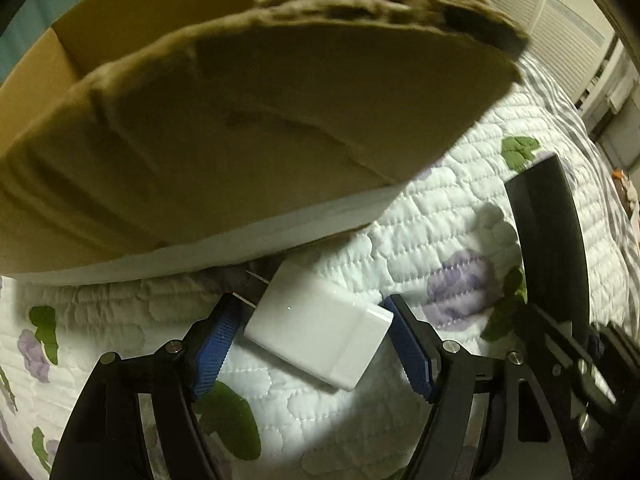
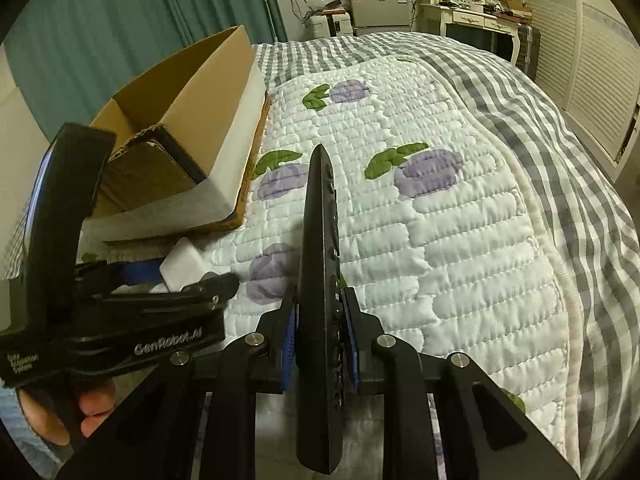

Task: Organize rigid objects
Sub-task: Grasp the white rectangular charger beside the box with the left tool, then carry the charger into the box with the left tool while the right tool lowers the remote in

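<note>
The bed [image 2: 540,184] fills both views, its grey-and-white checked sheet overlaid by a white quilt [image 2: 452,216] stitched in puffy blocks with purple flowers and green leaves. At the quilt's left edge stands an open cardboard box [image 2: 188,92], brown inside, with a white outer side and a torn, frayed flap [image 1: 280,92] that looms over the left wrist view and blocks most of what lies beyond. To the right of the box the quilt runs open and flat toward the far end of the bed, where a white dresser [image 2: 476,20] and a grey cabinet [image 2: 380,8] stand against the wall; teal curtains [image 2: 100,24] hang behind the box. The remote [image 2: 320,304] is long, black and slim, held on edge so its buttons face right, its tip pointing away along the bed; the right gripper [image 2: 318,344] pinches it near its lower half, blue pads pressed to both faces. The charger [image 1: 320,328] is a glossy white block with rounded corners and two metal prongs pointing toward the box; it sits tilted just beside the box's lower white edge. The left gripper [image 1: 310,320] has its jaws spread around it, blue pads close to either end with small gaps showing.
</note>
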Available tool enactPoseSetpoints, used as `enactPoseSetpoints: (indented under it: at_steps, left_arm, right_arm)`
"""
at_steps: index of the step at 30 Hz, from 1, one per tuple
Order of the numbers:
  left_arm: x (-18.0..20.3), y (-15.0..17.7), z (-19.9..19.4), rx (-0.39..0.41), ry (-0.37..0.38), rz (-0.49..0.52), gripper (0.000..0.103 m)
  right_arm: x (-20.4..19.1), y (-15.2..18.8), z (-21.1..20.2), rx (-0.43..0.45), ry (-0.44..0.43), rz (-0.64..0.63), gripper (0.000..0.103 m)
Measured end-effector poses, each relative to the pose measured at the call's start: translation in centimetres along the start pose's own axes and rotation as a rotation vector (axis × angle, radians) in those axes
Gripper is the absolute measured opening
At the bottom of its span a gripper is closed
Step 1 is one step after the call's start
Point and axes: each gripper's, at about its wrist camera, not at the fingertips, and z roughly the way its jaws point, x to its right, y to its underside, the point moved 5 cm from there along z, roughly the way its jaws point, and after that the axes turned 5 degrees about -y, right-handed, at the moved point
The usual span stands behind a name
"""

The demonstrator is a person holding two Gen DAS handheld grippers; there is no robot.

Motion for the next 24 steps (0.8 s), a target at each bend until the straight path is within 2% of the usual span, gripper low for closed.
enactPoseSetpoints:
  at_steps: [3, 5, 14, 19, 22, 24]
  left_arm:
    - [0.2, -0.1, -0.3, 0.017, -0.001, 0.001, 0.073]
    - [0.3, 0.0, -0.7, 0.015, 0.023, 0.003, 0.065]
    - [0.5, 1.4, -3.4, 0.02, 0.042, 0.014, 0.065]
    - [0.6, 1.4, -7.1, 0.087, 0.034, 0.022, 0.065]
    - [0.2, 0.5, -10.2, 0.149, 0.026, -0.017, 0.065]
    - [-1.6, 0.3, -12.7, 0.191, 0.029, -0.027, 0.065]
  right_arm:
    - [0.0, 0.1, -0.2, 0.001, 0.002, 0.003, 0.019]
    - [-0.2, 0.1, -0.4, 0.002, 0.006, 0.004, 0.019]
    - [-1.7, 0.4, -2.5, 0.004, 0.017, -0.014, 0.019]
    - [-3.7, -0.4, -5.2, 0.03, 0.022, -0.045, 0.019]
    - [-5.3, -1.2, -7.7, 0.056, 0.028, -0.078, 0.019]
    - [-6.3, -1.9, -9.4, 0.076, 0.034, -0.098, 0.019]
